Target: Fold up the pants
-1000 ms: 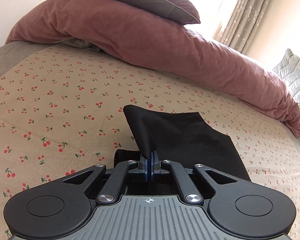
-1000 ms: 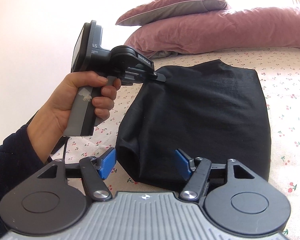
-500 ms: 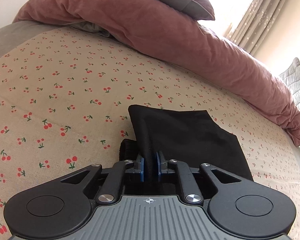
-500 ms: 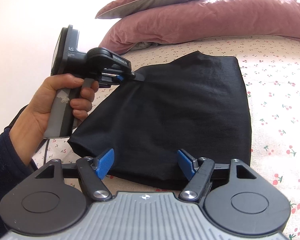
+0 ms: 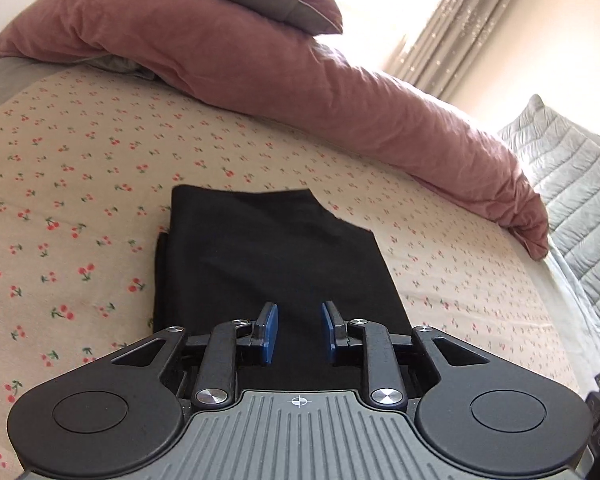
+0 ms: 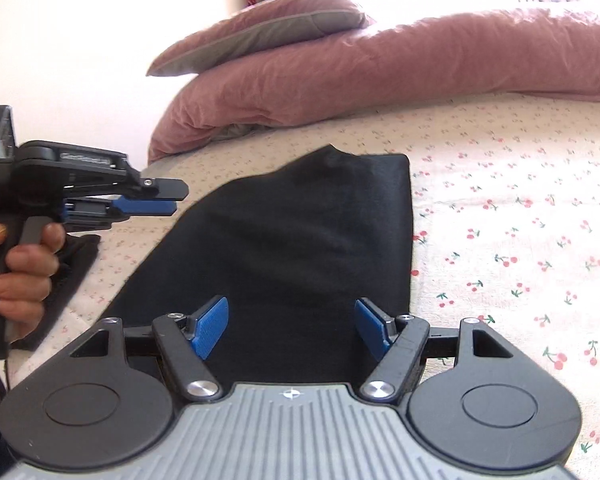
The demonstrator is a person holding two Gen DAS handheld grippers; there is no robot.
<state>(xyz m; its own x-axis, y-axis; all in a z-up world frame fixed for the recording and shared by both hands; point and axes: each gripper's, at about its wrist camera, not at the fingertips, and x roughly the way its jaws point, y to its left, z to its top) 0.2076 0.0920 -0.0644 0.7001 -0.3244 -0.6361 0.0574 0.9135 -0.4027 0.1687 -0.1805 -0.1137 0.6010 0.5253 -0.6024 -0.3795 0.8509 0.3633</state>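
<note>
Left tongs (image 5: 298,332) have just been opening, nothing between them; right tongs (image 6: 290,328) stand wide, empty. Pants (image 6: 300,248) lie folded into a compact block on the bed (image 5: 80,200). Fold looks nearly finished; perhaps smoothing left.

Your left gripper (image 5: 298,332) points forward and downward, its blue-padded fingers (image 5: 269,330) parted with a clear gap; the jaws have just been opening and nothing is pinched between them. From the right wrist view, that left gripper (image 6: 168,199) sits at the left edge, level, its fingers free in the air and touching nothing. Your left hand (image 6: 18,268) wraps the handle, fingers curled around the grip, with a dark sleeve at the bottom corner. Your right gripper (image 6: 291,326) also tilts downward, its blue fingers (image 6: 210,326) spread wide apart and gripping nothing.
</note>
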